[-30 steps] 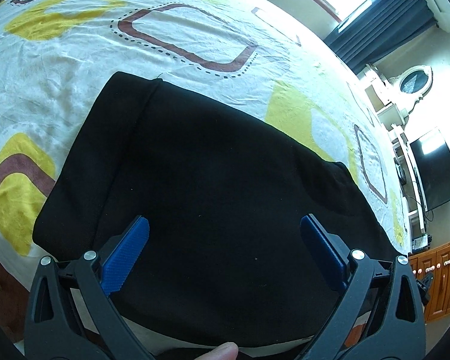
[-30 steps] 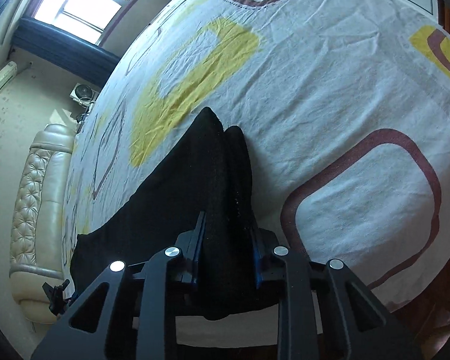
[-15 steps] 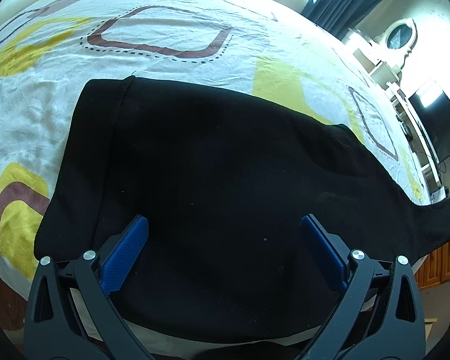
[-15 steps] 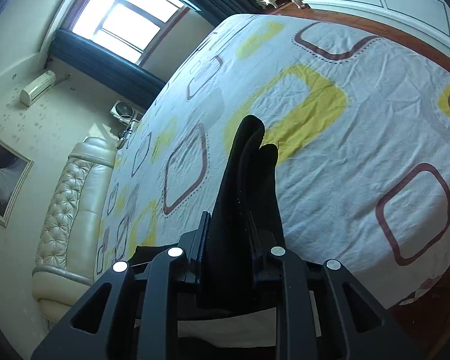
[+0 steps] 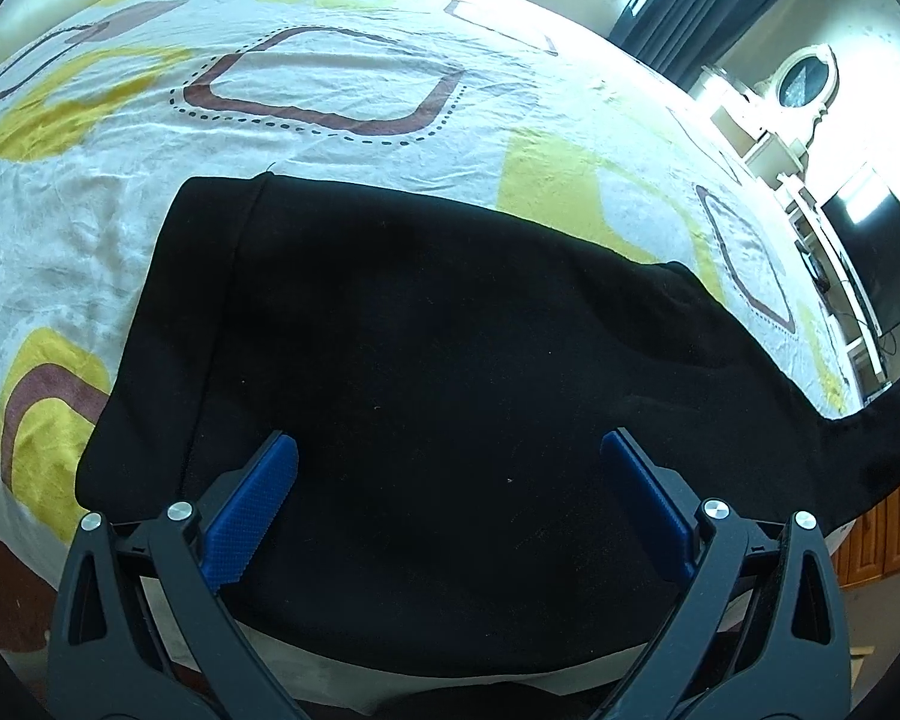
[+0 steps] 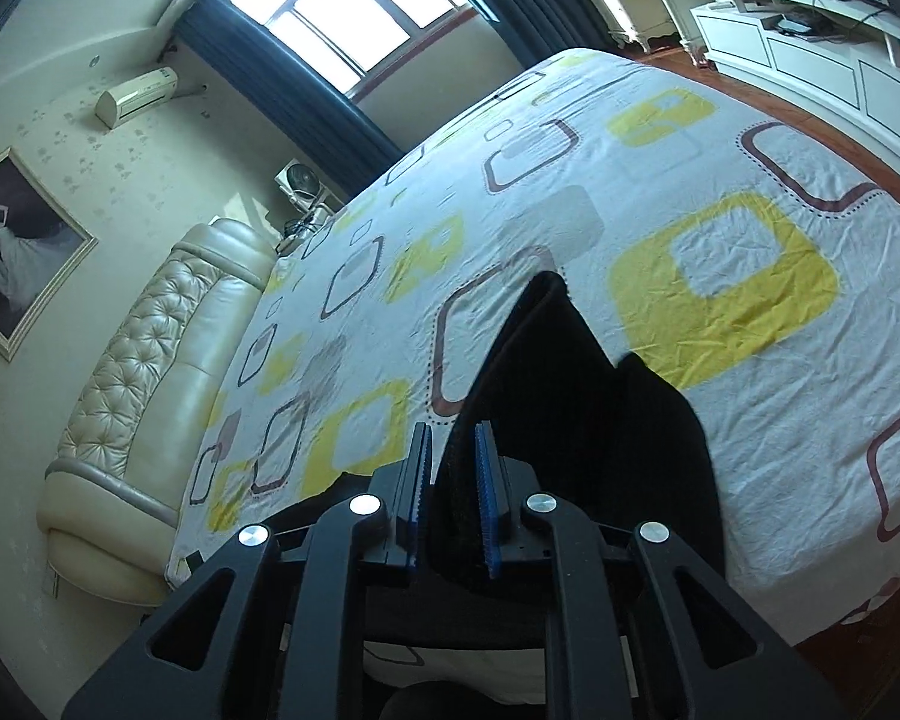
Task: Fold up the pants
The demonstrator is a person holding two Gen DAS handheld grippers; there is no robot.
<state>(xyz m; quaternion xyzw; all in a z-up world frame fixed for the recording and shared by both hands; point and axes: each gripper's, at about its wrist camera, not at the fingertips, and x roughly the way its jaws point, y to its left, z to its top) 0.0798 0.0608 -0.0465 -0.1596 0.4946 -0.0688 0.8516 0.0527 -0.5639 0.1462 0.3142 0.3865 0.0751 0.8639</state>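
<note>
The black pants (image 5: 426,360) lie flat across the near part of the bed, waistband end at the left. One end rises off the bed at the right edge of the left wrist view. My left gripper (image 5: 450,462) hovers above the pants with its blue pads wide apart and empty. My right gripper (image 6: 453,438) is shut on a fold of the pants (image 6: 570,384) and holds it lifted well above the bed, with cloth hanging down from the pads.
The bed sheet (image 5: 342,78) is white with yellow and brown squares. A padded headboard (image 6: 150,360) stands at the left in the right wrist view. White cabinets (image 6: 810,48) and wooden floor lie beyond the bed. A TV (image 5: 870,264) stands at the right.
My right gripper has risen with the pants' end, lifting it off the bed. My left gripper stayed open over the pants while the right part of the cloth stretched out.
</note>
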